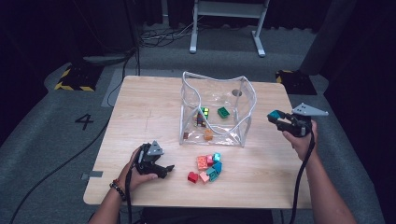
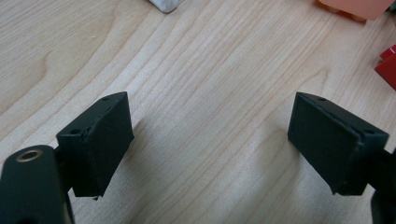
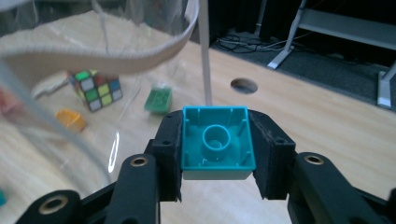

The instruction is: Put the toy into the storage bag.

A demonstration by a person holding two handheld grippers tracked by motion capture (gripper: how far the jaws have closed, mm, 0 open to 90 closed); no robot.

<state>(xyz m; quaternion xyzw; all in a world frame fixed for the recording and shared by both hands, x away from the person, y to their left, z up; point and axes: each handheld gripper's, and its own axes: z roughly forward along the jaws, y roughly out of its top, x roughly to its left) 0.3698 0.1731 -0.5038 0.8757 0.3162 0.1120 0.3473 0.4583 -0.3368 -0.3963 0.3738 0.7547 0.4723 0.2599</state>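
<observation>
A clear plastic bag [image 1: 217,111] with a white rim stands open on the wooden table [image 1: 149,107]. Inside lie a green brick [image 1: 223,112], an orange brick [image 1: 208,134] and a colour cube [image 1: 202,115]. My right gripper [image 1: 276,119] hovers just right of the bag, shut on a teal brick [image 3: 217,142] whose hollow underside faces the camera. The bag rim [image 3: 140,56] curves close in front, with the colour cube [image 3: 95,88] and green brick [image 3: 159,99] beyond it. My left gripper [image 1: 164,170] rests open on the table, left of a pile of loose bricks [image 1: 208,167]; bare wood lies between its pads [image 2: 100,140].
A round hole [image 1: 236,92] pierces the tabletop behind the bag. A red brick [image 2: 387,65] and a salmon brick [image 2: 359,7] edge the left gripper view. A white table frame [image 1: 229,23] and cables lie on the floor beyond the table.
</observation>
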